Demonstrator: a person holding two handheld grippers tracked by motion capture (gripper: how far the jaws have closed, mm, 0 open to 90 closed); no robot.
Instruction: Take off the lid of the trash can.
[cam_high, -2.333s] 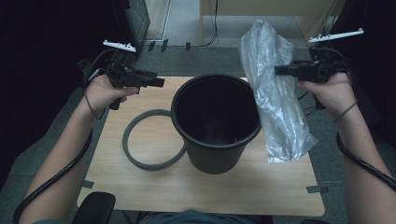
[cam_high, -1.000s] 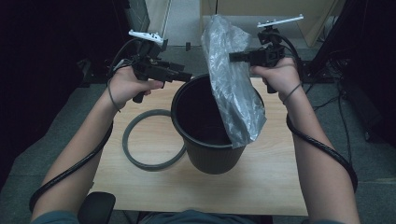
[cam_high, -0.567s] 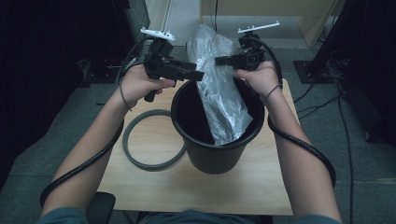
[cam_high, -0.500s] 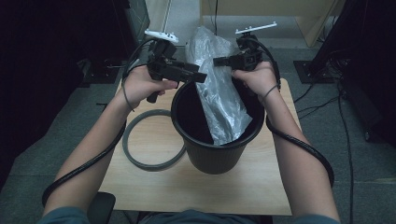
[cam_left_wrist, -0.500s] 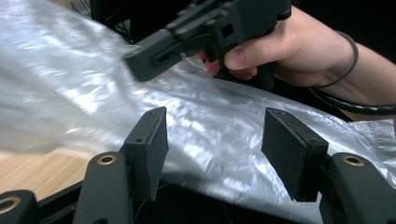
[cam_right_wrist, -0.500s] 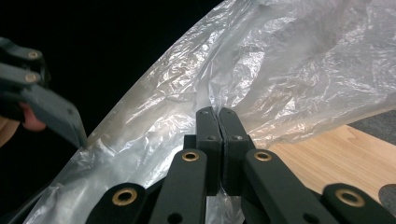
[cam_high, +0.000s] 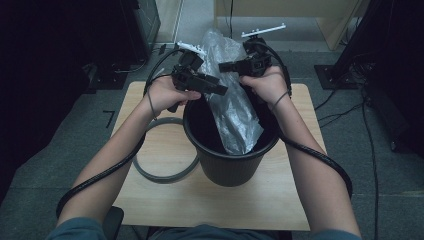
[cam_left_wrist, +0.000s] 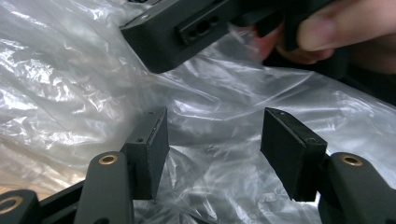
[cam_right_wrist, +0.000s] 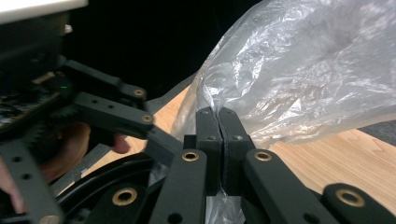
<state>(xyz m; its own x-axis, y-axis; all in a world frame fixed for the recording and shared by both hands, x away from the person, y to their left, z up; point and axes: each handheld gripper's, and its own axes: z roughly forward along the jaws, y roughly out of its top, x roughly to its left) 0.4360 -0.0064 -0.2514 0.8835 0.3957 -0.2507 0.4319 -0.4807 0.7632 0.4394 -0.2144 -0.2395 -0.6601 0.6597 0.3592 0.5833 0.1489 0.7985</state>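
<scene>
A clear plastic bag (cam_high: 235, 112) hangs with its lower end inside a black bin (cam_high: 230, 162) at the middle of the table. My right gripper (cam_high: 223, 66) is shut on the bag's upper part above the bin's far rim; the right gripper view has its jaws (cam_right_wrist: 219, 119) pressed together on the bag (cam_right_wrist: 303, 70). My left gripper (cam_high: 221, 90) is open just left of the bag, over the bin's mouth. In the left gripper view its pads (cam_left_wrist: 153, 137) stand apart with the bag (cam_left_wrist: 70, 93) right behind them, nothing between. The other gripper's body (cam_left_wrist: 187, 28) crosses above.
A grey ring (cam_high: 160, 174) lies flat on the wooden table (cam_high: 165, 200), touching the bin's left side. Cables trail from both grippers along the forearms. Dark equipment and cables stand on the floor around the table.
Both hands have come in over the bin from the sides. The right gripper has carried the bag left and lowered its end into the bin. The left gripper has closed up on the bag.
</scene>
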